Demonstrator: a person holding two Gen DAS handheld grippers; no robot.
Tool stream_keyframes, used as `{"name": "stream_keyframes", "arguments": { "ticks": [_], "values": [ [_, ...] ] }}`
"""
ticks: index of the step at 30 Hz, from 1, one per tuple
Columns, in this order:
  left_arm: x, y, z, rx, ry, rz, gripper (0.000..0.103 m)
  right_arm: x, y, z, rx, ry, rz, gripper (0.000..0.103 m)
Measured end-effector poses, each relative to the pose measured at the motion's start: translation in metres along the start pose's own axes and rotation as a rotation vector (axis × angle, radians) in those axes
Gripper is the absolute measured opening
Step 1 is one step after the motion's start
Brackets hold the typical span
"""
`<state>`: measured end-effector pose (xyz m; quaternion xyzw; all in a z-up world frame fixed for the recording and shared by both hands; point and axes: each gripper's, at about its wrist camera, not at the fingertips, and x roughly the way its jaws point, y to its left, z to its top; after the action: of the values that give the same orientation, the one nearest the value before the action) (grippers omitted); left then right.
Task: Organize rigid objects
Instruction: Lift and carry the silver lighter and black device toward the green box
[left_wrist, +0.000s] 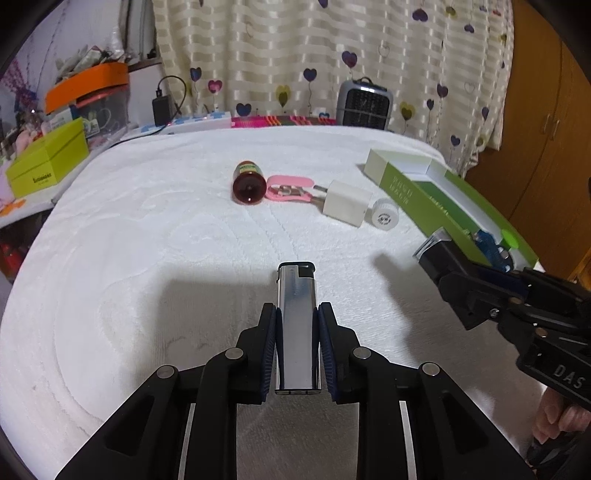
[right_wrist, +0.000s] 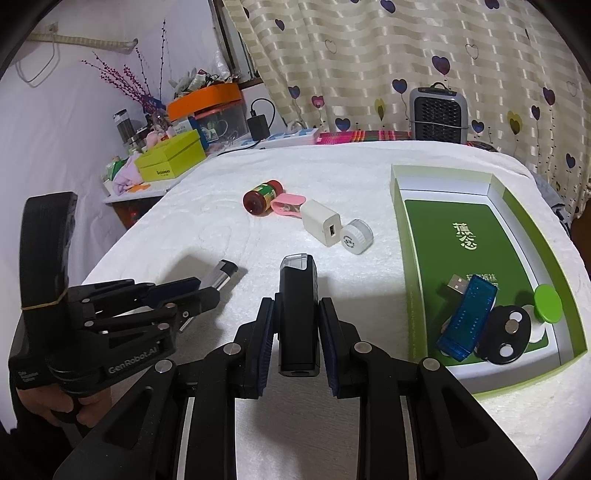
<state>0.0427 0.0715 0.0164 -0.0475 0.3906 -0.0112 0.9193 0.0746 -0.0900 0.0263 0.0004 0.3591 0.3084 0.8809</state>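
Note:
My left gripper (left_wrist: 297, 314) is shut on a silver lighter (left_wrist: 297, 325) and holds it just above the white towel; it also shows in the right wrist view (right_wrist: 212, 286) at the left. My right gripper (right_wrist: 297, 308) is shut on a black device with a clear cap (right_wrist: 298, 314), left of the green box (right_wrist: 443, 236). That box holds a blue USB stick (right_wrist: 467, 317), a black round piece (right_wrist: 508, 330) and a green cap (right_wrist: 548, 302). A red bottle (left_wrist: 249, 182), pink clip (left_wrist: 290, 188), white charger (left_wrist: 347, 203) and white cap (left_wrist: 384, 216) lie on the towel beyond.
A white towel (left_wrist: 166, 229) covers the table. A small grey heater (left_wrist: 364, 103) stands at the back edge before a curtain. A lime box (left_wrist: 48, 162), an orange-lidded tub (left_wrist: 88, 85) and clutter sit on a shelf at the left. A wooden wardrobe (left_wrist: 546, 122) is at the right.

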Motion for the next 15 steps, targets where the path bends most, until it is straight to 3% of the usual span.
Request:
{"name": "stream_keyframes", "arguments": {
  "ticks": [15],
  "values": [
    [-0.029, -0.012, -0.001, -0.033, -0.077, -0.076, 0.022, -0.013, 0.003, 0.002, -0.006, -0.033, 0.002, 0.025]
  ]
}}
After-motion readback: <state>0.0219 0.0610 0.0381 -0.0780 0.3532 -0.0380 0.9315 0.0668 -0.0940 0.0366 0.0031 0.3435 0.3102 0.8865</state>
